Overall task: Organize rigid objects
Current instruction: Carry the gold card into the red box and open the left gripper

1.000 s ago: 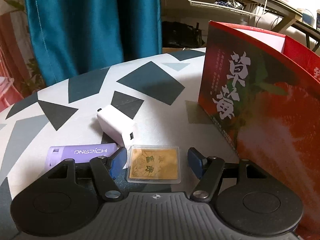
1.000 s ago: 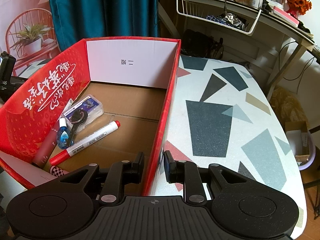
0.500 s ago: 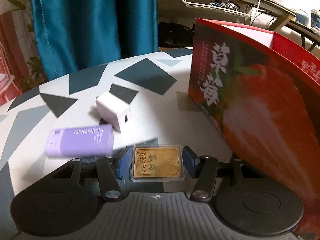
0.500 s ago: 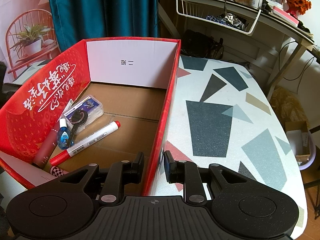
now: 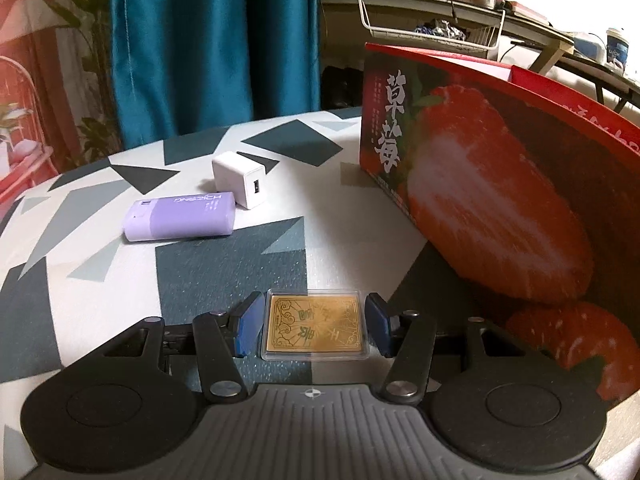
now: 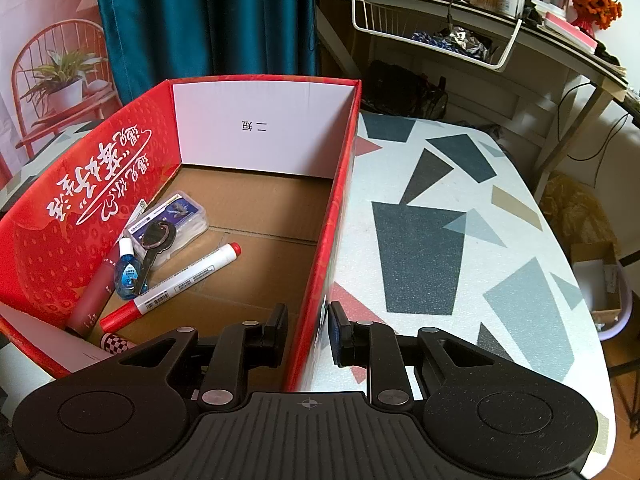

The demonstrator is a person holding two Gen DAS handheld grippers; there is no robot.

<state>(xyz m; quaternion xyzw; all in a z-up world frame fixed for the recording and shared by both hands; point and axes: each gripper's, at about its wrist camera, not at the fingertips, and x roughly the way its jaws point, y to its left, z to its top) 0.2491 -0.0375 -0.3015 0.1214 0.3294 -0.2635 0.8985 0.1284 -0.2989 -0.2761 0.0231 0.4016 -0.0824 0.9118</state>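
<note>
My left gripper (image 5: 314, 326) is shut on a gold card in a clear case (image 5: 314, 326) and holds it above the patterned table (image 5: 224, 264). A purple power bank (image 5: 180, 217) and a white charger cube (image 5: 240, 179) lie on the table ahead to the left. The red strawberry box (image 5: 480, 184) stands to the right. My right gripper (image 6: 308, 330) straddles the box's right wall (image 6: 332, 216), jaws close to it on both sides. Inside the box lie a red marker (image 6: 172, 286), a blue dropper bottle (image 6: 128, 272), a clear case with a black ring (image 6: 170, 224) and a red tube (image 6: 94, 292).
A teal curtain (image 5: 208, 40) hangs behind the table. A desk with a white wire basket (image 6: 436, 36) stands at the back right. The table's right edge (image 6: 576, 264) drops off to a floor with a small bin.
My left gripper closed on the gold card and lifted it up and back from the table; the power bank and charger now lie farther ahead. The right gripper has not moved.
</note>
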